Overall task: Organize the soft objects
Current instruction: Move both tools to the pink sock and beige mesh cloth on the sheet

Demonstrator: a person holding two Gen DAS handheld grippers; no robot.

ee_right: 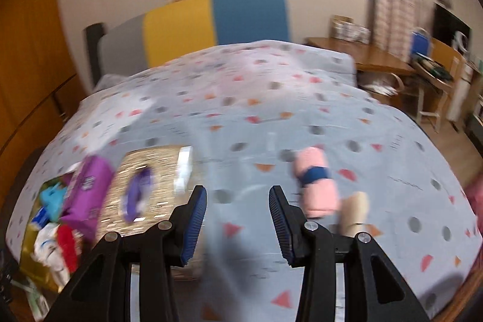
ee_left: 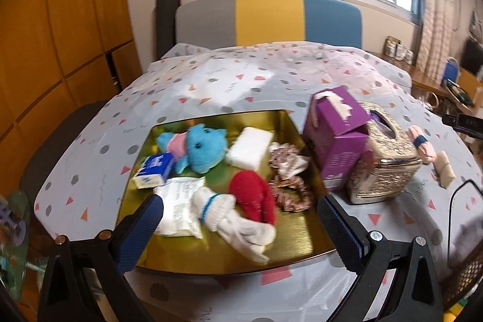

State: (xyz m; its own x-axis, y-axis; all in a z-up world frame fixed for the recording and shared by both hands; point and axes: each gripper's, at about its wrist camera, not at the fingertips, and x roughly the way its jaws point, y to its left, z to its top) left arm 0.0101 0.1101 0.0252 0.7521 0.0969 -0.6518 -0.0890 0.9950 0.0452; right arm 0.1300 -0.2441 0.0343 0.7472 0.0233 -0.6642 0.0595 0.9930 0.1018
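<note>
A gold tray (ee_left: pixel 289 243) on the bed holds a blue plush toy (ee_left: pixel 205 150), a white pad (ee_left: pixel 250 148), a red knit piece (ee_left: pixel 253 198), a white glove (ee_left: pixel 238 222), floral scrunchies (ee_left: pixel 289 189) and tissue packets (ee_left: pixel 157 171). My left gripper (ee_left: pixel 240 218) hovers open over the tray's near side, with nothing between its pads. A pink rolled cloth with a blue band (ee_right: pixel 317 183) and a beige roll (ee_right: pixel 354 210) lie on the sheet to the right. My right gripper (ee_right: pixel 237 201) is open and empty over bare sheet, just left of the pink roll.
A purple tissue box (ee_left: pixel 335 141) and a glittery gold tissue box (ee_left: pixel 383 162) stand right of the tray, between it and the rolls. The patterned sheet (ee_right: pixel 241 116) stretches back to the headboard. A black cable (ee_left: pixel 452 207) lies at the right. A wooden desk (ee_right: pixel 377 59) stands beyond the bed.
</note>
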